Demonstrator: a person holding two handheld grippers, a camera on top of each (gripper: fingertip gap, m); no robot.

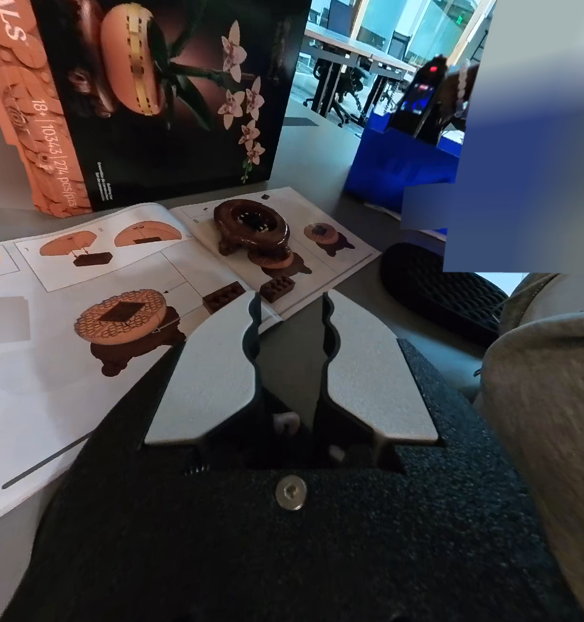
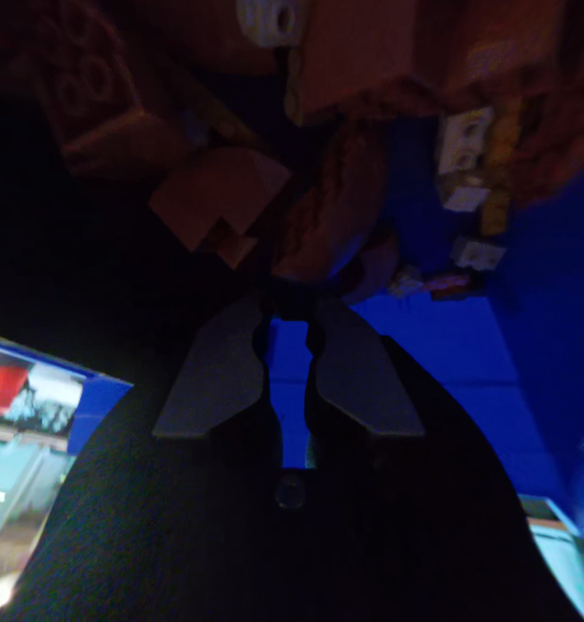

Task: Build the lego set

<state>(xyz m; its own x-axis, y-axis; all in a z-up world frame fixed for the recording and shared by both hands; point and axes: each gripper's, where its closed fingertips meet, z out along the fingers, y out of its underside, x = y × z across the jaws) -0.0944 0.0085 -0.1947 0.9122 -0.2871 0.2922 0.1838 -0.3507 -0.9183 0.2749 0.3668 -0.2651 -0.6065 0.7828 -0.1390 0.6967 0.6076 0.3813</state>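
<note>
Behind the open instruction booklet (image 1: 82, 387), to its left, a dark product box (image 1: 156, 101) with printed flowers stands upright on the desk (image 1: 317, 151). On the right page of the booklet stands a brown ring-shaped base (image 1: 250, 225), already put together. Nearer on the same page lie two loose dark brown bricks (image 1: 223, 296), not joined to anything. The left tongs (image 1: 290, 303) hover just beside these bricks, over the near edge of the booklet, with the jaws apart and nothing between them. Right of the booklet stands a blue bin (image 1: 401, 161). The right tongs (image 2: 289, 306) reach inside it, among many loose pieces (image 2: 216, 195) in tan, brown and white. Their tips meet something dark there, but in this shadow I cannot tell if they grip it.
</note>
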